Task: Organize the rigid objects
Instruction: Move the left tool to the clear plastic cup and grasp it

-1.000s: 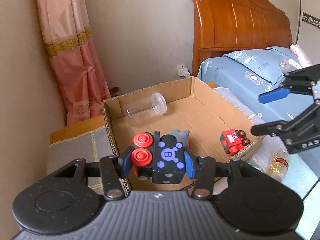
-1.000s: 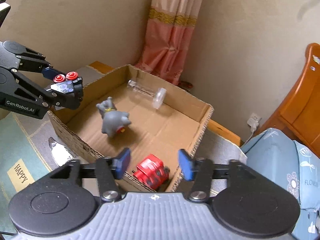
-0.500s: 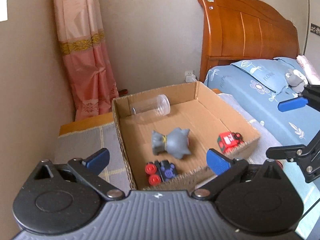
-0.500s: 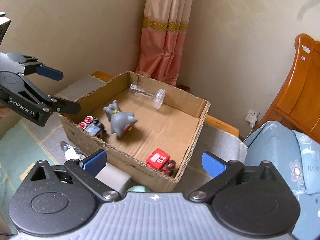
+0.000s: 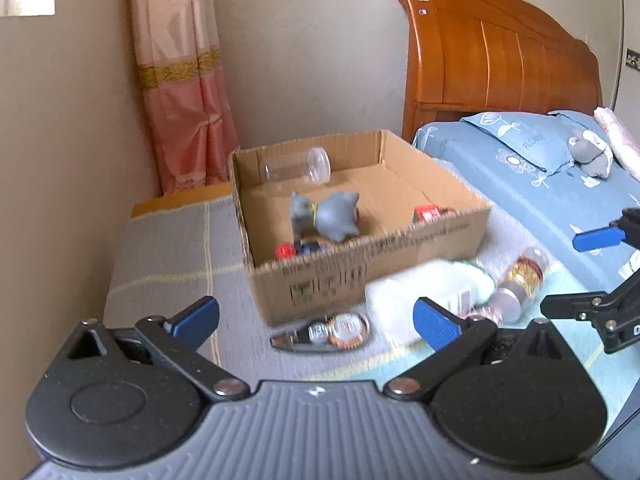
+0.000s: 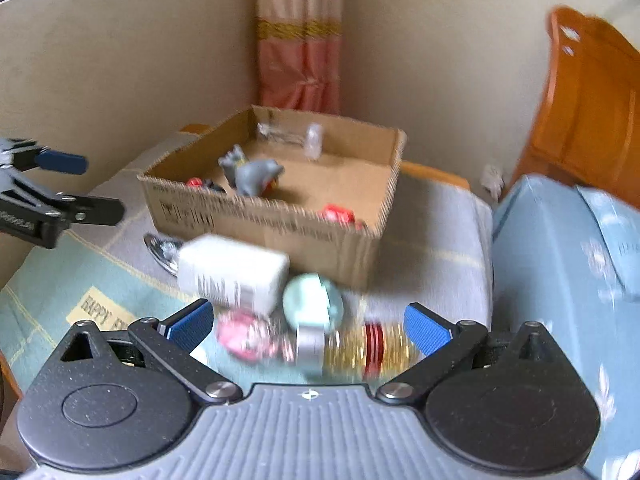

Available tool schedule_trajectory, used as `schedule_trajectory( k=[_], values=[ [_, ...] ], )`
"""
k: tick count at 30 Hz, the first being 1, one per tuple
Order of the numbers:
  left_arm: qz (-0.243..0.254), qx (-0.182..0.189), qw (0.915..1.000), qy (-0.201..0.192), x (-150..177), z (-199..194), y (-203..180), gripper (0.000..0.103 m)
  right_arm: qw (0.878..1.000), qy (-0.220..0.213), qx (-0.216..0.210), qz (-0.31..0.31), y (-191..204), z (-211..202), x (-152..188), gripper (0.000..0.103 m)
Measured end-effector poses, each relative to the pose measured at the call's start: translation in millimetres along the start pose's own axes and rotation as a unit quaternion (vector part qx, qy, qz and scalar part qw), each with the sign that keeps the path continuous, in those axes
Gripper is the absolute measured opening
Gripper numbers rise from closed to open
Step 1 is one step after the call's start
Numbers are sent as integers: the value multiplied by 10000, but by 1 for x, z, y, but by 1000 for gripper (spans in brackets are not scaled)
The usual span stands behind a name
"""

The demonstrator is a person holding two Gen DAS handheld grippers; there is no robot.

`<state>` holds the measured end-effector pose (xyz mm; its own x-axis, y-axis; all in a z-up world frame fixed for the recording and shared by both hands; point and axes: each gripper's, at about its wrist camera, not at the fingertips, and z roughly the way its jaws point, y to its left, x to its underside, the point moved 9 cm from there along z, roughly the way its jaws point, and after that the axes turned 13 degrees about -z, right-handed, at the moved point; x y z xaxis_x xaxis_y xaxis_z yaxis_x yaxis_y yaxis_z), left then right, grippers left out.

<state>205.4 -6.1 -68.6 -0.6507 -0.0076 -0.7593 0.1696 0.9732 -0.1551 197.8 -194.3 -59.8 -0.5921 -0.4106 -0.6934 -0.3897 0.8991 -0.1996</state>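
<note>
A cardboard box [image 5: 360, 276] [image 6: 256, 220] stands on the mat. In it lie a clear jar [image 5: 296, 166], a grey cat figure [image 5: 328, 216] [image 6: 250, 174], a black toy with red wheels [image 5: 298, 248] and a red toy train [image 5: 428, 213] [image 6: 338, 214]. In front of the box lie a white bottle [image 5: 424, 292] [image 6: 232, 272], a gold-filled jar [image 5: 520, 276] [image 6: 360, 348], a pink item [image 6: 244, 338], a teal round lid [image 6: 314, 300] and a shiny packet [image 5: 320, 334]. My left gripper [image 5: 316, 320] is open and empty, back from the box. My right gripper [image 6: 308, 326] is open and empty over the loose items.
A bed with blue bedding [image 5: 540, 184] and an orange wooden headboard [image 5: 496, 64] is at the right. A pink curtain [image 5: 180, 92] hangs in the corner behind the box. A grey and teal mat [image 5: 168, 260] covers the surface.
The left gripper opened and dropped the black toy with red wheels into the box. Both grippers then pulled back from the box, and the loose items in front came into view.
</note>
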Motion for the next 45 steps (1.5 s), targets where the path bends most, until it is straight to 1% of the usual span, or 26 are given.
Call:
schedule_trajectory(
  k=[6,10,17,20,23,26,29,33,37,41,43,45],
  values=[
    [-201,102,9997,100,24,-5,-7,102,9984,299,317,349,6,11,47,103],
    [-210,87,9997,121,33,-8,-12,102,9977,447,322,390,20,20,65,103],
    [-195,108,9996,173,43,-8,-18,102,9982,378,150,447,40,24,63,103],
    [-183,134,9995,202,46,-8,-21,102,9985,326,-57,440,54,26,57,103],
    [-164,188,9994,239,50,-8,-26,102,9981,275,-354,430,69,29,55,103],
    [-87,280,9991,319,57,-6,-35,102,9979,221,-464,382,78,29,56,103],
    [16,326,9985,444,67,0,-43,102,9985,213,-343,380,72,26,62,103],
    [12,396,9970,669,80,12,-53,102,9987,183,-75,470,52,20,72,103],
    [-86,288,9953,922,93,22,-52,102,9980,210,203,554,28,17,87,103],
    [-40,169,9951,970,99,25,-49,102,9966,298,304,706,13,20,100,103],
    [57,21,9950,992,102,27,-44,102,9961,345,318,746,9,22,105,103],
    [196,-50,9949,990,103,27,-38,102,9964,349,348,684,8,22,107,103]
  ],
)
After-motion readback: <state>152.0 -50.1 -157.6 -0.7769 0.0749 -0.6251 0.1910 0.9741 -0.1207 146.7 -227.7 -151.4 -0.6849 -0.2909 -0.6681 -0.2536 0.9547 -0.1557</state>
